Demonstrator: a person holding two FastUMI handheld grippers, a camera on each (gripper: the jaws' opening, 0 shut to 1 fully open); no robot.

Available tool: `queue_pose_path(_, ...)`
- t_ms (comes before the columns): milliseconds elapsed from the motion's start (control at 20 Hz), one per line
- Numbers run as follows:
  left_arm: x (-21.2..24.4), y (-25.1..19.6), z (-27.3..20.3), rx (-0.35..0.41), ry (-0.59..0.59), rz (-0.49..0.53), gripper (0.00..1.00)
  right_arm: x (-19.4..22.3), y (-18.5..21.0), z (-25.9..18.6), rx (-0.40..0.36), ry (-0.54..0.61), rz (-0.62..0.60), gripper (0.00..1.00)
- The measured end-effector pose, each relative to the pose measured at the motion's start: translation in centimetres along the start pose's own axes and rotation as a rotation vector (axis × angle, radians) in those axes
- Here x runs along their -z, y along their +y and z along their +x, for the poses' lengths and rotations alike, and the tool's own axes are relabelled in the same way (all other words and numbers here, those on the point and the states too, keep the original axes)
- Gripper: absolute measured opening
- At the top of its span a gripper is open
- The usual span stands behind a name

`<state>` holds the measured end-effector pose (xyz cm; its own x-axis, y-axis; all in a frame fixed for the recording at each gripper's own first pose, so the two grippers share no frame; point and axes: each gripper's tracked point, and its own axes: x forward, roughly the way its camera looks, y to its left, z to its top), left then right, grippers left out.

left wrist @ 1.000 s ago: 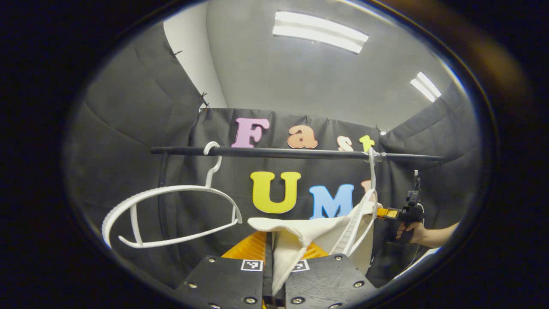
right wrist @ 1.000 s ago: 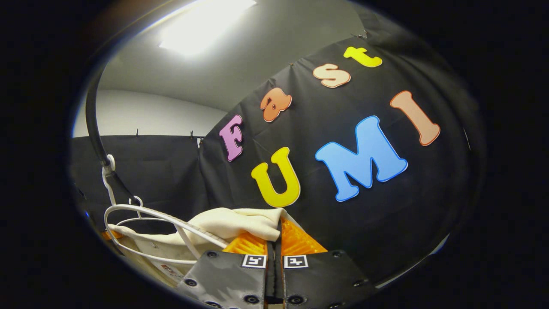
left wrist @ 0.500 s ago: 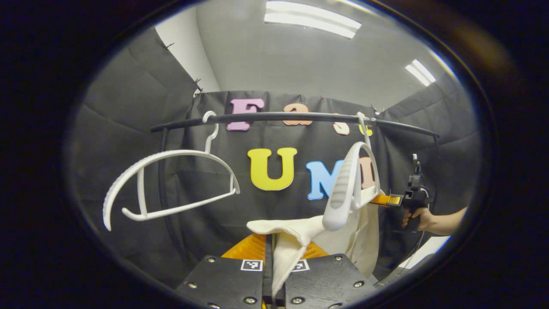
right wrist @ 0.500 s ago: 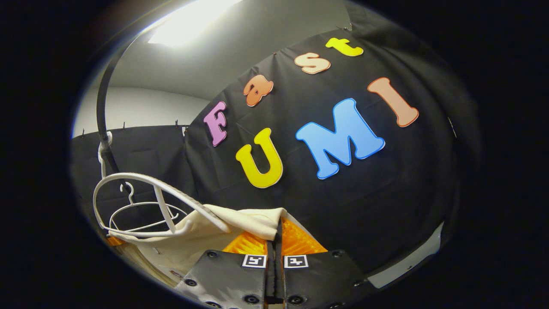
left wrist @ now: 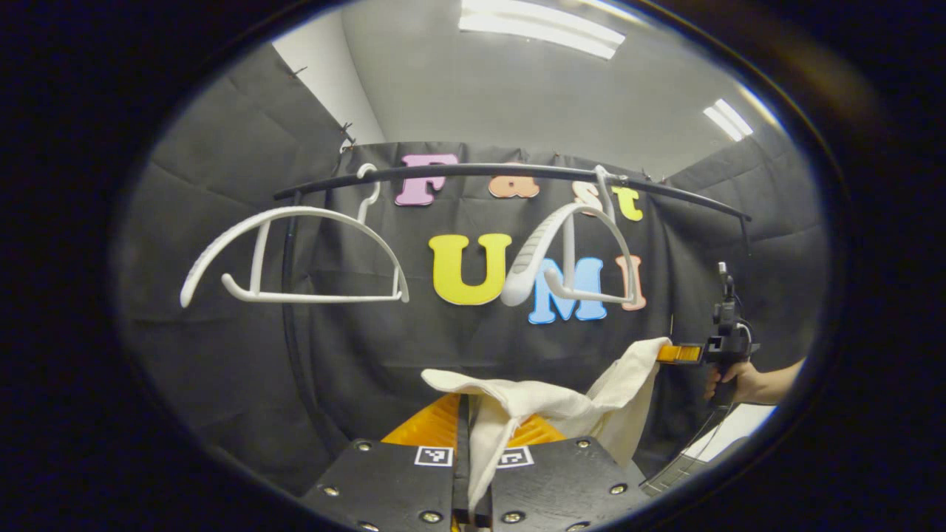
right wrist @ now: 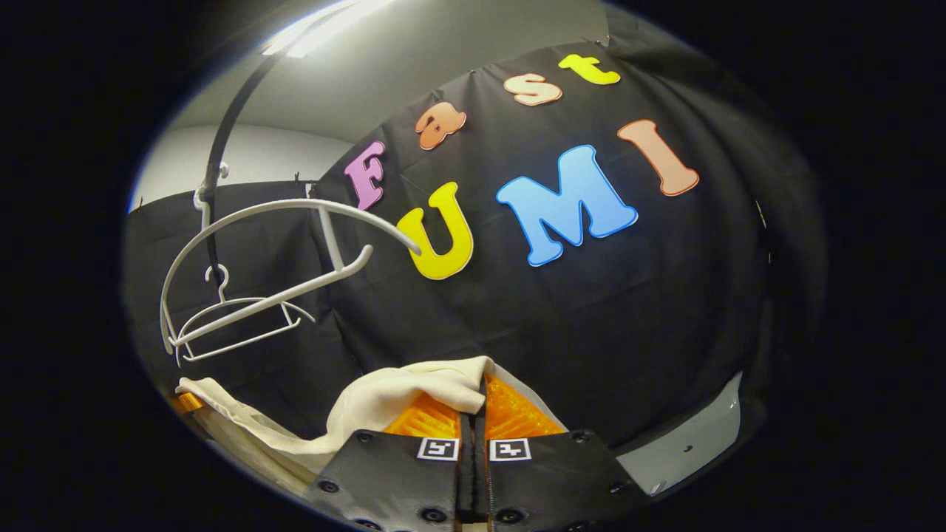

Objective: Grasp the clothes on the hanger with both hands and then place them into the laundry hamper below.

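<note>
Pinching cream garment [left wrist: 517, 403] between both grippers' closed fingers, bare hangers [left wrist: 288, 251] on rail [left wrist: 480, 171].

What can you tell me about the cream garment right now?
The cream garment is soft, plain cloth, off both white hangers and hanging slack between the grippers. The left gripper pinches one edge, the right gripper the other. Its middle sags in folds below the rail, touching nothing else visible.
</note>
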<state>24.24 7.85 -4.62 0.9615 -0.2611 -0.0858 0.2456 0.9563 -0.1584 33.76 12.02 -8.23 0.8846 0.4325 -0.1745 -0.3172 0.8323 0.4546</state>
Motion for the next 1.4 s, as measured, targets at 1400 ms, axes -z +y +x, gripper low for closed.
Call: queue_pose_path(1400, 20.6, -12.2, -4.8, 0.133, 0.224, -0.029, 0.03, 24.5, 9.4, -12.4, -0.026, 0.309, -0.098, 0.01)
